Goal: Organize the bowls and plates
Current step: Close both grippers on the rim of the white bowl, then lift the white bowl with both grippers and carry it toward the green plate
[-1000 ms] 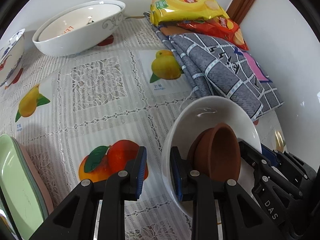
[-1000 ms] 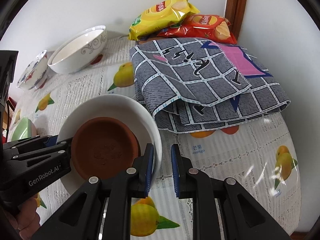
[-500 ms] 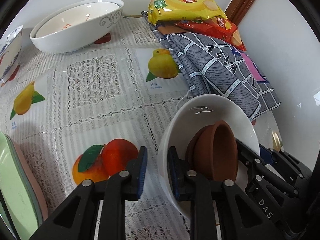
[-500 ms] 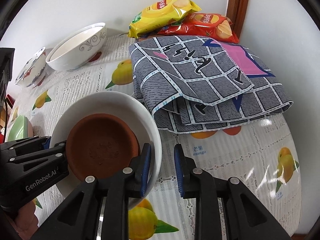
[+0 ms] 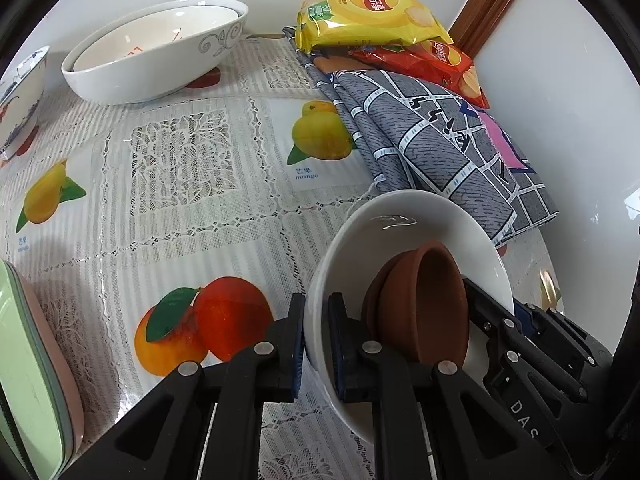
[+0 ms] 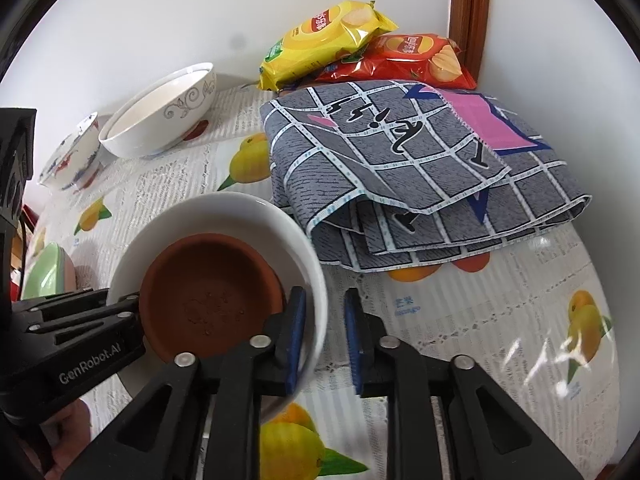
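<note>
Both hold the same thing: the left hand-held gripper [image 5: 316,350] is closed down on the near rim of the white bowl [image 5: 400,220], one finger outside the wall and one inside, while the right hand-held gripper [image 6: 324,334] straddles the opposite rim with its jaws a little apart, the inner pad at the wall and a visible gap to the outer pad, so I judge its hold loose or not yet made. Inside the bowl sits a brown dish [image 6: 212,300], leaning against the wall in the left view. The bowl is smooth, glossy ceramic with a thin rounded rim; the dish looks like matte unglazed clay, shallow and round. The risk I see is slip: glazed ceramic pinched on a narrow rim could pivot if either side lets go unevenly, and the loose dish could slide or clatter out if the bowl tips. Just beyond the bowl lies a folded grey cloth [image 6: 420,168], soft and checked, close enough to snag the far rim. Farther out on the lace-patterned, fruit-printed table [image 5: 180,200] stand a large white bowl [image 5: 152,52] with grey scrollwork and a painted bowl [image 6: 72,156], with crinkly chip bags [image 6: 360,52] by the wall. Green plates [image 5: 24,380] sit at the left gripper's left edge.
</note>
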`<state>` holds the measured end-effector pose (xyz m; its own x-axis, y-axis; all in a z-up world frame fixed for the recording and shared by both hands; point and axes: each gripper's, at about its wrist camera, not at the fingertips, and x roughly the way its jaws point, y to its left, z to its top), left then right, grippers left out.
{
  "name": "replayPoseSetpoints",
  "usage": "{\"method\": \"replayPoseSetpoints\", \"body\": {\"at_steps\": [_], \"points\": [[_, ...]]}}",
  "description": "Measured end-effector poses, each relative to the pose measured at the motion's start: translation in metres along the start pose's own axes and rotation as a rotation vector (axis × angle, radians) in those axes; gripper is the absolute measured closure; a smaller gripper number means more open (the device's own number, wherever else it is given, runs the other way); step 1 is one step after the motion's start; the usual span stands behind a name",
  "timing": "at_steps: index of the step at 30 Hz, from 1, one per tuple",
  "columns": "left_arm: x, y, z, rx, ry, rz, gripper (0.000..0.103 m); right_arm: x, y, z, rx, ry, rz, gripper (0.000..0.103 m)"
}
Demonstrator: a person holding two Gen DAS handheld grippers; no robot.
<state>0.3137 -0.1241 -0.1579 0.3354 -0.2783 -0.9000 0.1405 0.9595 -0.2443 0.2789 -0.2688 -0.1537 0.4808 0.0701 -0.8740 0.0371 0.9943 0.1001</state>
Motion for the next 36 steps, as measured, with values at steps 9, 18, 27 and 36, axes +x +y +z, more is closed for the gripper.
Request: {"method": "replayPoseSetpoints", "body": {"at_steps": [9,18,27,36], "points": [[0.001,-0.001,0.003,0.008,0.017,-0.005,0.092,0.002,0.0,0.003,0.009,0.023,0.004,0.089],[-0.003,0.0,-0.002,0.005,0.003,-0.002,0.092,0.0,-0.001,0.0,0.045,0.01,0.015,0.094],[-0.015,0.003,-0.017,-0.005,0.005,-0.014,0.092,-0.012,0.001,-0.012,0.08,0.021,0.034,0.096],[-0.04,0.016,-0.028,-0.019,-0.022,-0.014,0.092,-0.033,0.018,-0.016,0.082,0.01,0.048,0.096]]}}
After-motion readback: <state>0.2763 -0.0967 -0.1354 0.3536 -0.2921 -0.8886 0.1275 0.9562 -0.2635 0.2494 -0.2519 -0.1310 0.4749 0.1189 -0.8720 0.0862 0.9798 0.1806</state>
